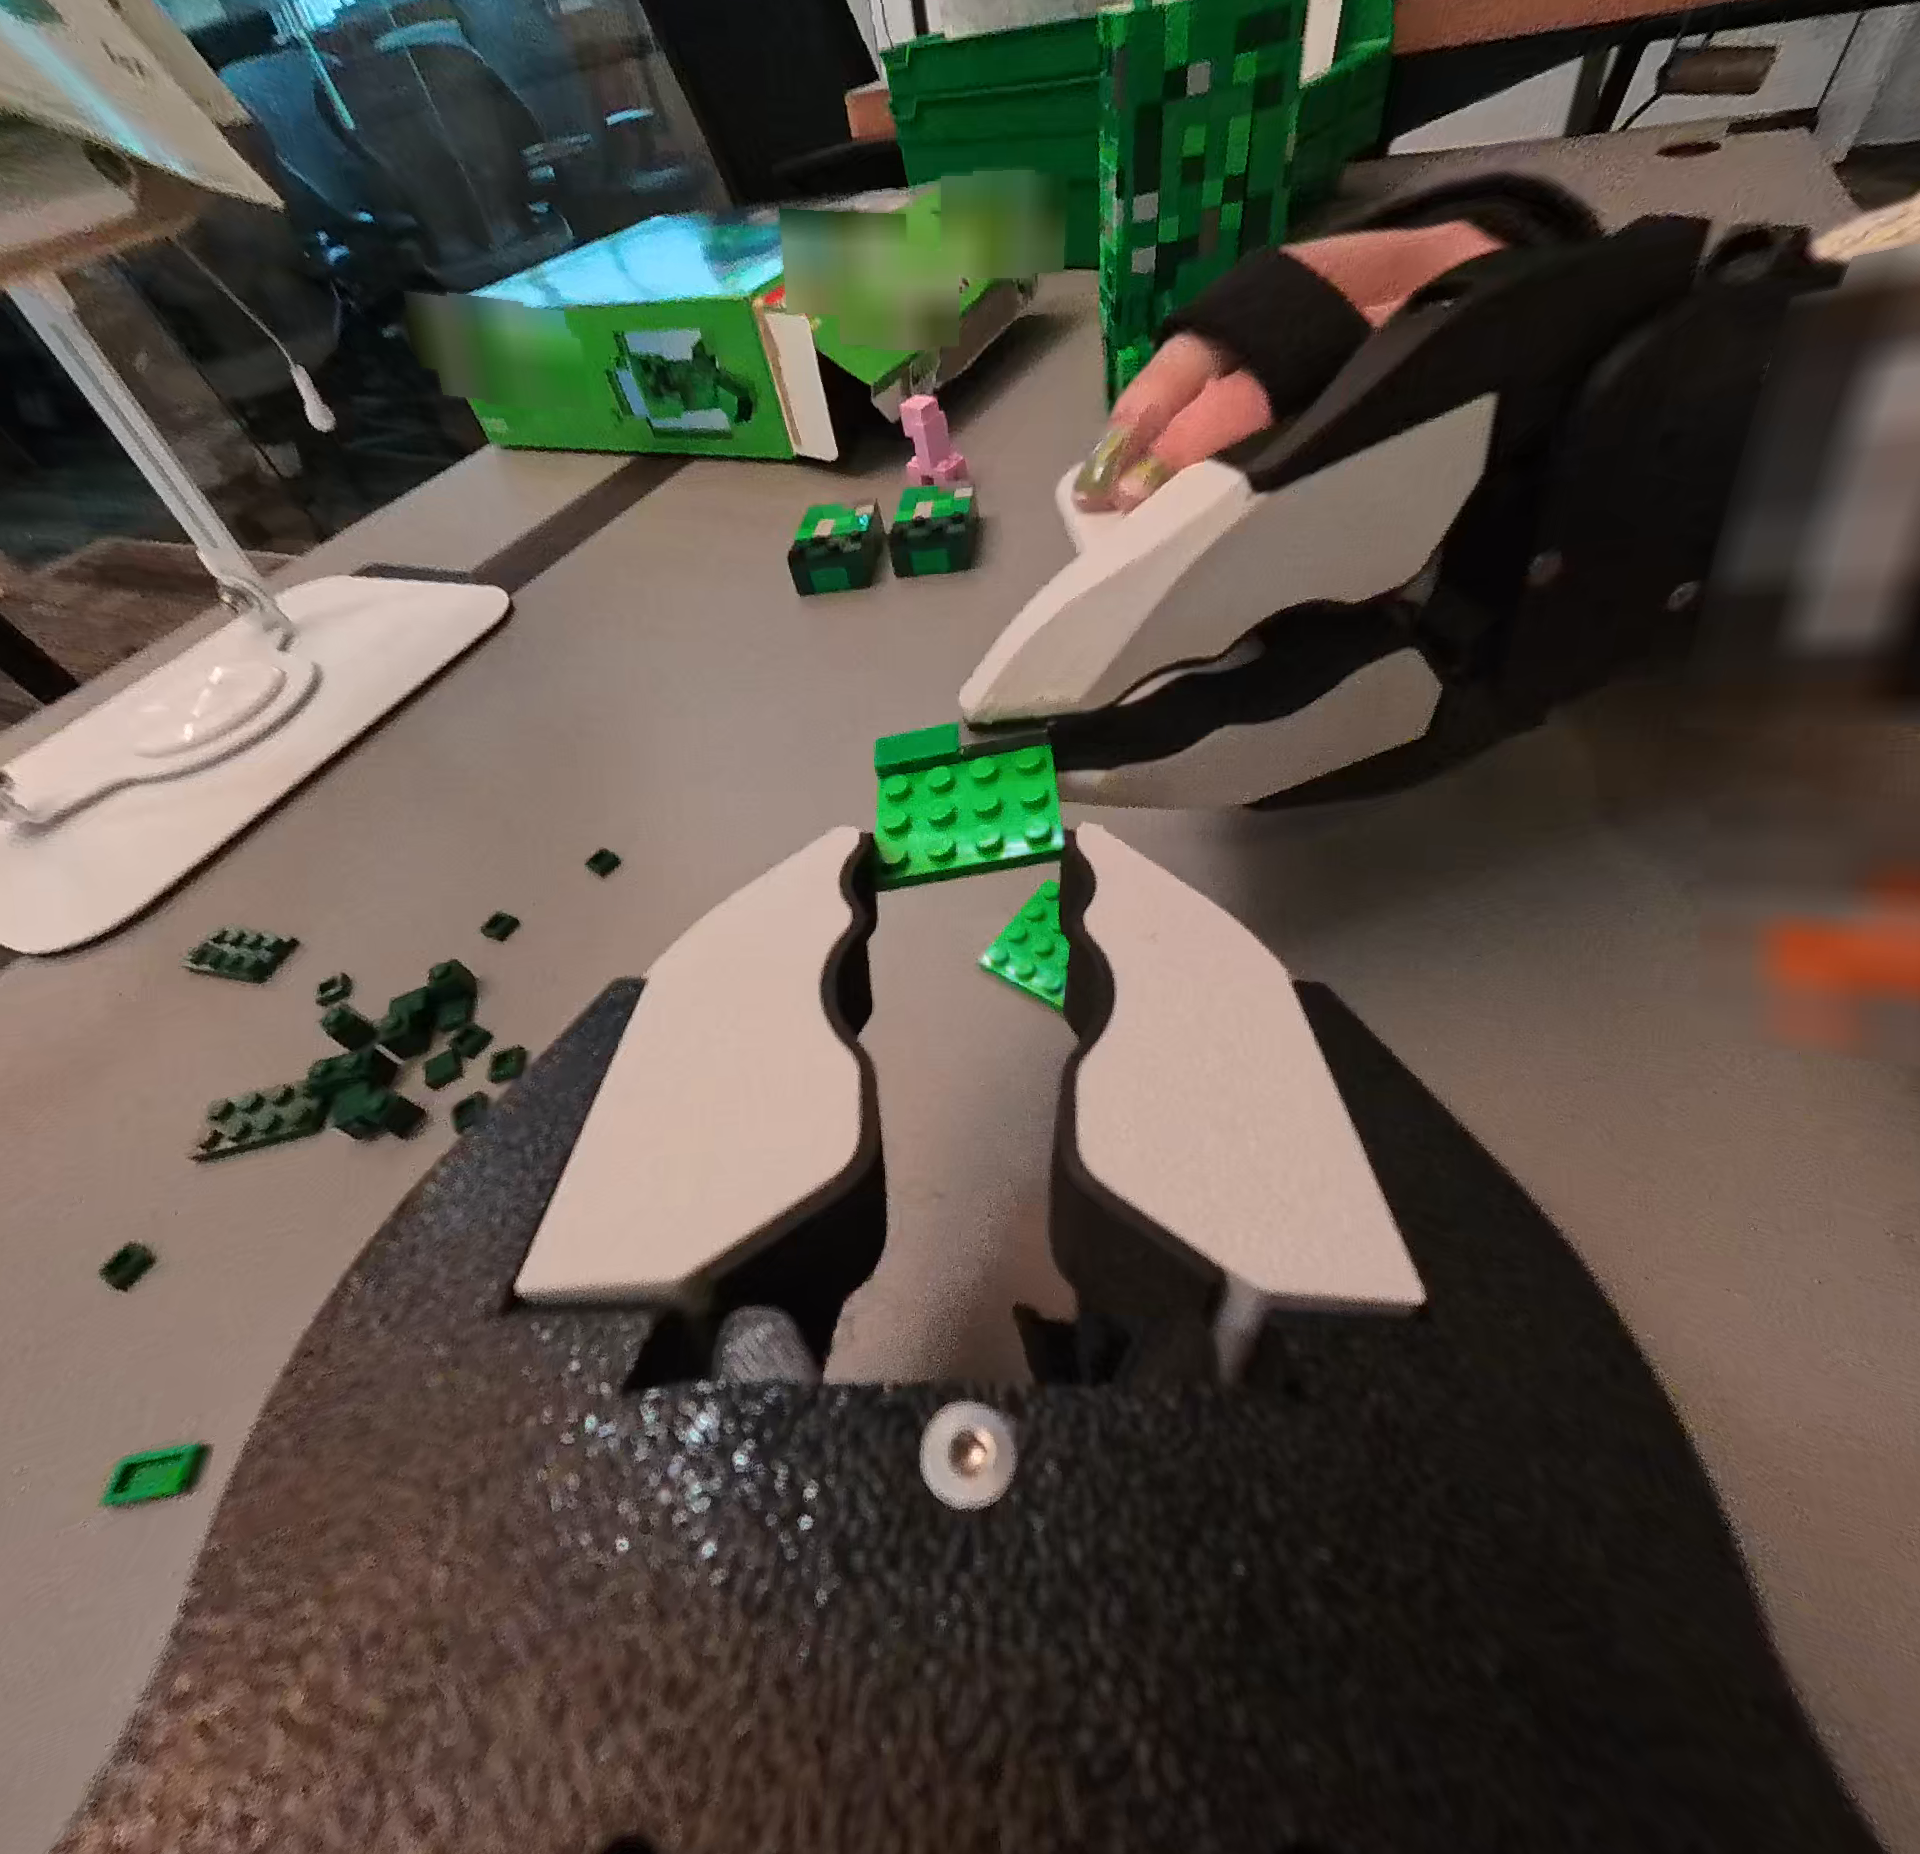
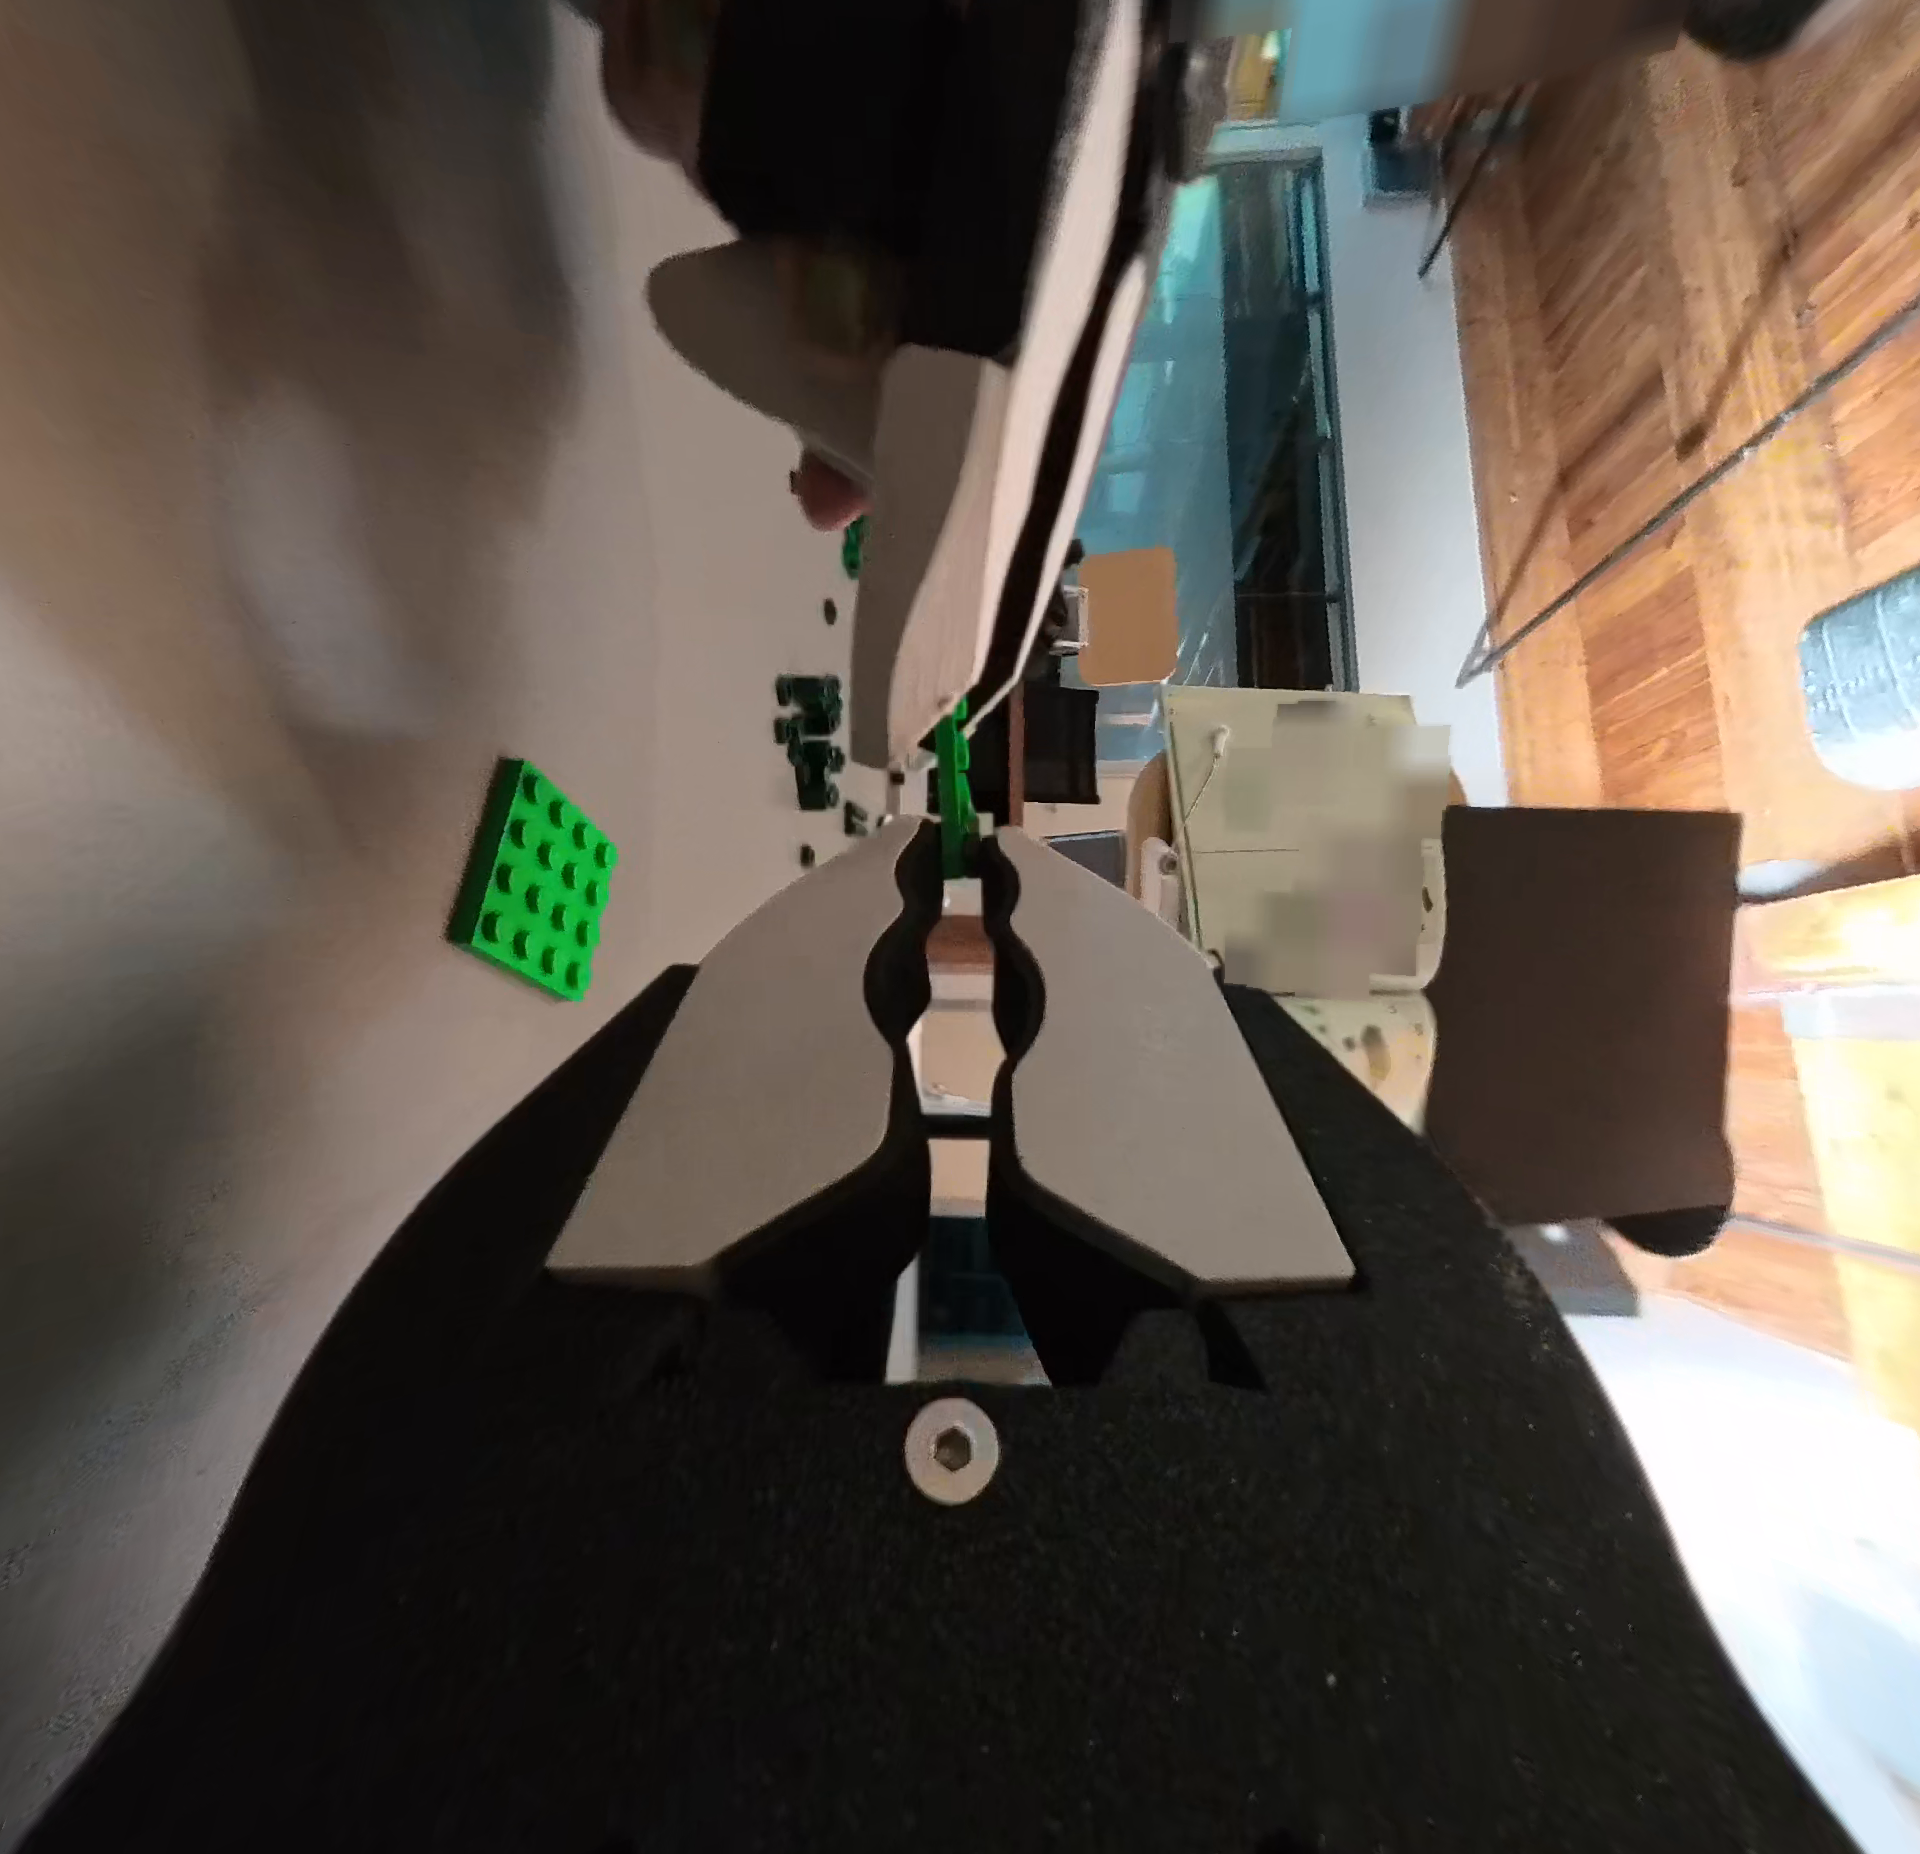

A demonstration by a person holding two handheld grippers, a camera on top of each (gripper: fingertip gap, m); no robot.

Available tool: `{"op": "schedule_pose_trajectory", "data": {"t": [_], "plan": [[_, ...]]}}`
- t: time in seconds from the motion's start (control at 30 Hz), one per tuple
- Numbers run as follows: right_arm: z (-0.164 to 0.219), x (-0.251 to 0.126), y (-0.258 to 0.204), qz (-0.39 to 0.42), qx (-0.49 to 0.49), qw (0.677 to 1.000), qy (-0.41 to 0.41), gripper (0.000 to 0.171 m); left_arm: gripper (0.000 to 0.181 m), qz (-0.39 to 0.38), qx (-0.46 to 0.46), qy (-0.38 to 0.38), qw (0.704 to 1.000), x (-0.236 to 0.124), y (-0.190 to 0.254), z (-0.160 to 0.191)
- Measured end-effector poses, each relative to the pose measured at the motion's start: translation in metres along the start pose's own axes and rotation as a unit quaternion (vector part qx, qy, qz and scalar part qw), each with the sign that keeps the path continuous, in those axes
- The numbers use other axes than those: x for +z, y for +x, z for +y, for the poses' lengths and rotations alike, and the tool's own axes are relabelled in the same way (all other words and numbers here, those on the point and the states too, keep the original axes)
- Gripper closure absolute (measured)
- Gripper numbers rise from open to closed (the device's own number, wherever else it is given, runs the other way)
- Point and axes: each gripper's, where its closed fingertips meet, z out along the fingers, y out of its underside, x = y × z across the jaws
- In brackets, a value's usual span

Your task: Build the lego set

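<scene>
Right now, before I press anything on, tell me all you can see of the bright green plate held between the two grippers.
The bright green plate is a flat, glossy plastic studded piece, lifted off the grey table. The left gripper clamps its near edge and the right gripper pinches its far right edge. A darker green smooth piece sits on its far edge. The right wrist view shows it edge-on.

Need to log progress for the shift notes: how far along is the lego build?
Done: tall green tower and two small cubes stand finished. In hand: both the left gripper and right gripper pinch a bright green plate. Left: dark green loose pieces and another bright plate unused.
</scene>
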Motion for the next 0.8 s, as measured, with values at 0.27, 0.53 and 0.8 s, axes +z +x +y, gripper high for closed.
{"op": "schedule_pose_trajectory", "data": {"t": [0.27,0.53,0.8], "plan": [[0.036,0.004,-0.003,-0.011,0.152,0.987,-0.047,0.115,0.147,-0.059,0.06,0.002,0.996,-0.007,-0.02,0.001],[0.076,-0.003,0.022,0.046,0.418,0.907,-0.022,0.133,0.147,-0.046,0.032,0.005,0.998,-0.007,-0.023,0.005],[0.107,-0.011,0.029,0.079,0.526,0.846,-0.032,0.13,0.147,-0.082,0.041,0.011,0.996,-0.008,-0.031,0.004]]}}
